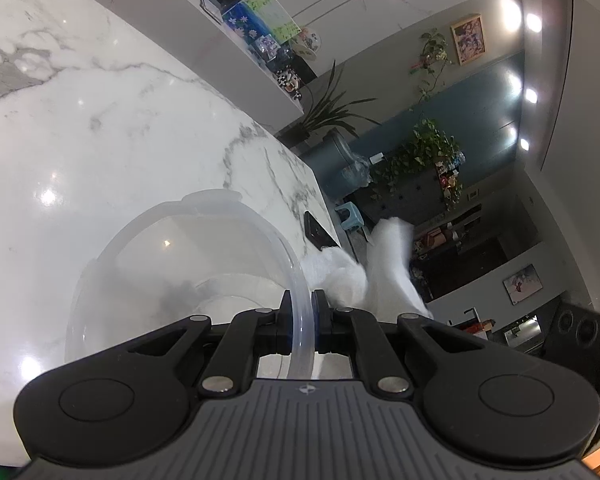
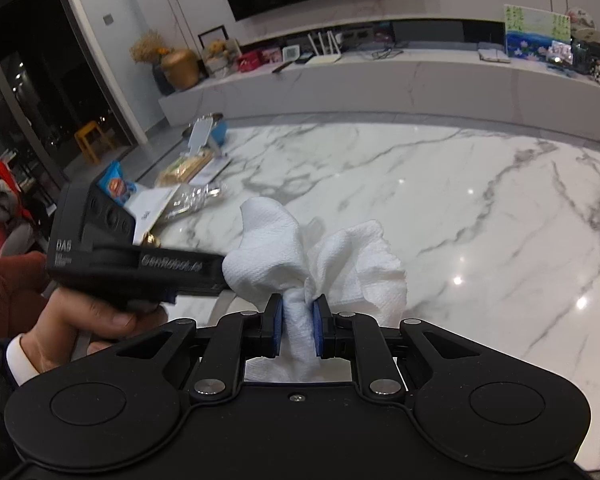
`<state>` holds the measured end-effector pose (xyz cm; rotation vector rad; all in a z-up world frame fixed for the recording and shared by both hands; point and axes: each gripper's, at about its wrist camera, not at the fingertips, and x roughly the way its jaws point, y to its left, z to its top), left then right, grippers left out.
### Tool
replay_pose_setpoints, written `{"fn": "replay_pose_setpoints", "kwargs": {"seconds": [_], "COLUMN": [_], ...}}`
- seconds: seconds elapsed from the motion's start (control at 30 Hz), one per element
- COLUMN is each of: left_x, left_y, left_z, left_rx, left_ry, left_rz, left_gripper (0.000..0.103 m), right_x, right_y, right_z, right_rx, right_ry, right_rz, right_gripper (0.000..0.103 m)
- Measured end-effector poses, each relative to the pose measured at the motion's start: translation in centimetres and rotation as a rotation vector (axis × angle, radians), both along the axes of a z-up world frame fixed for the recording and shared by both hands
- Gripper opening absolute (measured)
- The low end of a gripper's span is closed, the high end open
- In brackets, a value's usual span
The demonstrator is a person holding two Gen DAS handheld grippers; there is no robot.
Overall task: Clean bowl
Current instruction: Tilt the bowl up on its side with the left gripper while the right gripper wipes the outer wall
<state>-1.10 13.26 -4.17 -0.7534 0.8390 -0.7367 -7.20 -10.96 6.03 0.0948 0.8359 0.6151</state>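
The bowl, clear plastic, is gripped by its rim between the narrow-set fingers of the left gripper and is held tilted over the marble table, its opening turned toward the camera. Just past the rim, a crumpled white paper towel is pinched in the blue-padded fingers of the right gripper, bunched above the pads and trailing below them. The towel is seen beside the bowl, outside it, not within; whether it is about to be brought in for wiping or has just been drawn out cannot be settled, since the bowl's walls look clear in what is shown and no dirt can be made out. On the left gripper's body, as seen from the right wrist, "DAS" and "GenRobot.ai" can be read, the latter blurred. Farther off, a dark phone lies near the table's edge, and packets are scattered at the far left; their print is too small to be read.
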Motion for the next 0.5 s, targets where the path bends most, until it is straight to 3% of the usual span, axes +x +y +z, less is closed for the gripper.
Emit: {"fn": "replay_pose_setpoints", "kwargs": {"seconds": [0.3, 0.5], "left_x": [-0.8, -0.6], "left_y": [0.0, 0.4], "left_z": [0.2, -0.1], "left_rx": [0.01, -0.02], "left_ry": [0.012, 0.031], "left_rz": [-0.004, 0.021], "left_gripper": [0.006, 0.006], "right_x": [-1.1, 0.8], "right_y": [2.3, 1.5], "right_z": [-1.4, -1.4], "right_rx": [-0.03, -0.005], "right_ry": [0.017, 0.045], "right_rz": [0.003, -0.007], "right_gripper": [0.014, 0.014]}}
